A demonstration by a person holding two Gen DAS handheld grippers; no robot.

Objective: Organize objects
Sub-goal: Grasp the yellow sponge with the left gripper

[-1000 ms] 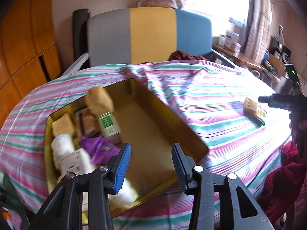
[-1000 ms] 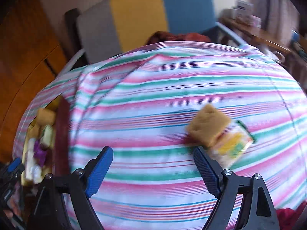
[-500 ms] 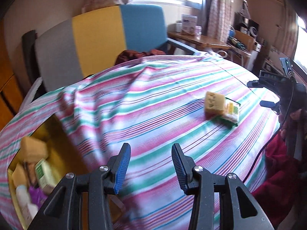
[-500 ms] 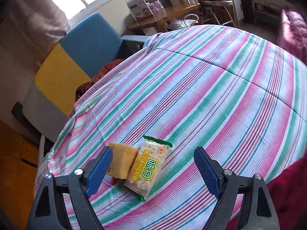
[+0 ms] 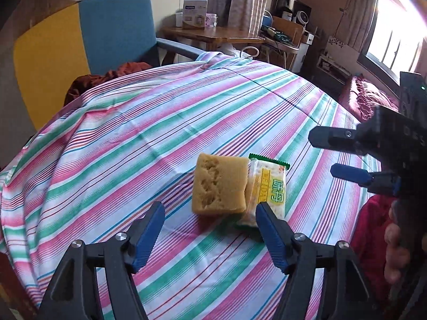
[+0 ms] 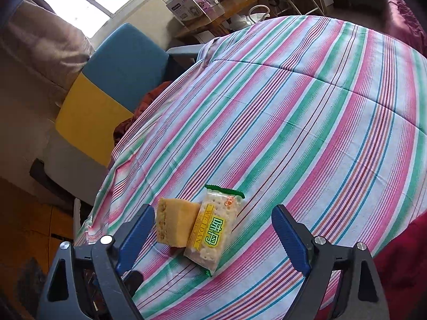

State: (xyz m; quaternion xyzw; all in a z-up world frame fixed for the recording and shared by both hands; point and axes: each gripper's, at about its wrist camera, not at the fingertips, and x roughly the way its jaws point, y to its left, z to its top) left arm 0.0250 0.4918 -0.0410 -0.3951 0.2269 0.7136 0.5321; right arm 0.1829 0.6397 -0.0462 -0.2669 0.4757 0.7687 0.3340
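A yellow spongy block [image 5: 218,184] lies on the striped tablecloth [image 5: 120,146], leaning against a clear cracker packet [image 5: 271,186] with green ends. My left gripper [image 5: 210,213] hovers just short of them. Its jaws are opening, and the pads touch neither item. My right gripper [image 5: 328,154] comes in from the right, open and empty. In the right wrist view the block [image 6: 176,222] and the packet [image 6: 213,226] lie between the spread fingers of the right gripper [image 6: 213,213], with no contact.
A chair with a yellow and blue back [image 5: 80,40] stands behind the table, a rust-red cloth [image 5: 106,76] on its seat. A wooden desk [image 5: 213,33] with boxes is further back. A dark red blanket [image 5: 371,98] lies at the right. A person's hand [image 5: 395,248] holds the right gripper.
My left gripper swung right, away from the golden tin to the block and packet, and its jaws spread much wider. The right gripper rolled early on, then stayed over the two items.
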